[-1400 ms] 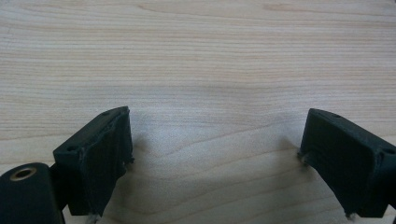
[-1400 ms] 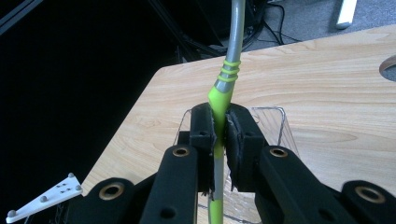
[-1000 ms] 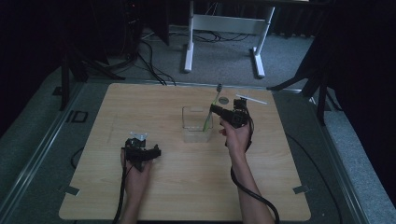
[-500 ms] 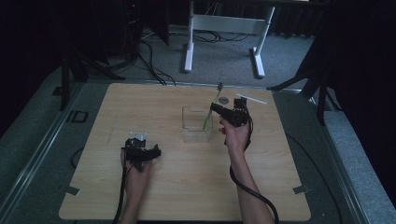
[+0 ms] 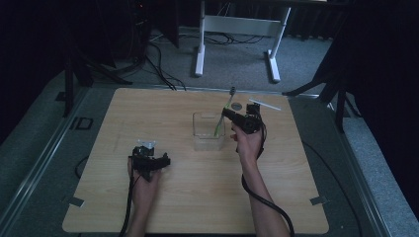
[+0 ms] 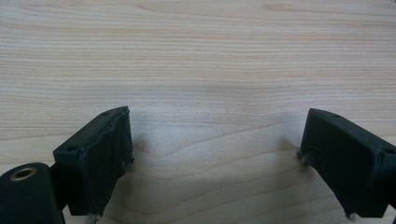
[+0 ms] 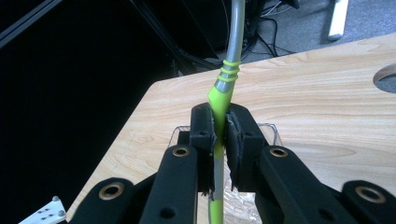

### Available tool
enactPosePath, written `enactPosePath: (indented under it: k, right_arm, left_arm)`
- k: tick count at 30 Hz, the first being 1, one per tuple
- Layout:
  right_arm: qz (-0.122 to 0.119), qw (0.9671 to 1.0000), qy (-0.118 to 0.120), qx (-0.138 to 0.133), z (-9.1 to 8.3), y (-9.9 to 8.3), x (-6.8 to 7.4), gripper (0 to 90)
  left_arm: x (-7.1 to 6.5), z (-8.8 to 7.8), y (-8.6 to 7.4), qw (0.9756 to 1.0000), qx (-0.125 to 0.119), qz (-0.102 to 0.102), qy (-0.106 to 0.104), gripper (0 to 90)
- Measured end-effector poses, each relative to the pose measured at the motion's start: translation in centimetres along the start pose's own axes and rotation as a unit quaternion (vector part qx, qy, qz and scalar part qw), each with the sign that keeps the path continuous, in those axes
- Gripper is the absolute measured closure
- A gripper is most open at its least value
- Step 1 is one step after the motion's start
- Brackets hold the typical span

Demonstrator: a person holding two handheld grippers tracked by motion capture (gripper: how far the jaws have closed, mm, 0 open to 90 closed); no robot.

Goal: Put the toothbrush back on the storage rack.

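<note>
Right gripper view gives me what the high view can't — my right gripper has its jaws clamped on a toothbrush, green handle running into a grey neck, held upright over a clear plastic box. From above, the brush leans out of that box at mid-worktop. My left gripper hangs over pale wood grain, jaws wide apart — its hand rests low.

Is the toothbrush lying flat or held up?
Held up, tilted: the right gripper clamps the toothbrush at its green handle, above the clear container.
</note>
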State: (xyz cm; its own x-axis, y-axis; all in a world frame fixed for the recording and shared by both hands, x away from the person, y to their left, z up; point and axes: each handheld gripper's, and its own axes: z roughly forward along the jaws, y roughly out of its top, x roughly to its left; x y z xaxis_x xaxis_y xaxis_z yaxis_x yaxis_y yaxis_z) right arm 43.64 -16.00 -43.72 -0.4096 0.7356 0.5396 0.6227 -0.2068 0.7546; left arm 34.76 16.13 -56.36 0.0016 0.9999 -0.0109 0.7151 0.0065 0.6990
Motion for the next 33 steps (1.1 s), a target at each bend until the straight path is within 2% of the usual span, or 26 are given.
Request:
enactPosePath:
  k: [33]
  right_arm:
    - [-0.01,0.9999,-0.009,0.001,1.1,-1.0,-0.4,81.7]
  left_arm:
    - [0.0,0.0,0.0,1.0,0.001,0.0,0.0,9.5]
